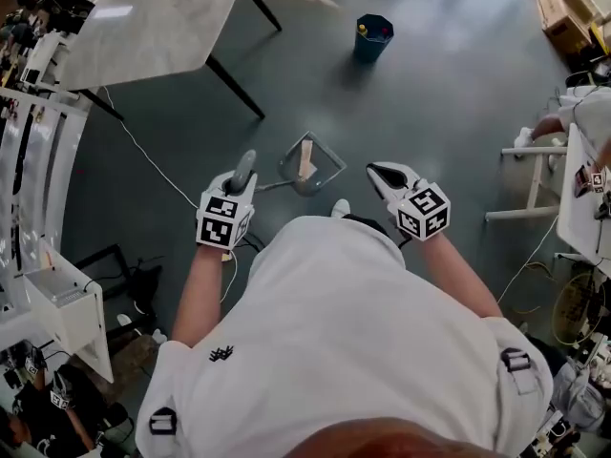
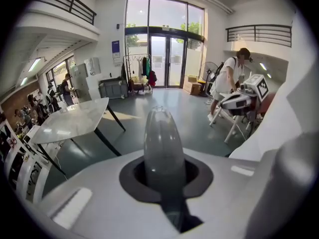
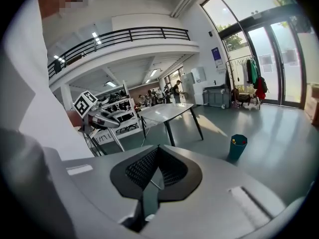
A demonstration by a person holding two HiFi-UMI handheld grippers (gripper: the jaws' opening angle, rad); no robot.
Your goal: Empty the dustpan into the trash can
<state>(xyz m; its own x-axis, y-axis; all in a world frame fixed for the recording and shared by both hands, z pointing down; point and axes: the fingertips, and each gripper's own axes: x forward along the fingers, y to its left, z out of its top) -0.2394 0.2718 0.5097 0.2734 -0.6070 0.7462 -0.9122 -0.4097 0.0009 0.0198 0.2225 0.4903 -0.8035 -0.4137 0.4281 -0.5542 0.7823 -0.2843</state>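
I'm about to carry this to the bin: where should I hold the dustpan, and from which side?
By the rounded grey handle at the end of its thin rod, coming from the near side, away from the pan. It is the one thick, graspable part, and a hold there probably keeps the block in the pan. The left gripper is shut on it there.

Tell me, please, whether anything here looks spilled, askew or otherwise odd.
Nothing stands out. The left gripper holds the dustpan by its handle, a pale block lying inside it; the trash can stands upright farther off, and I see no spill on the floor.
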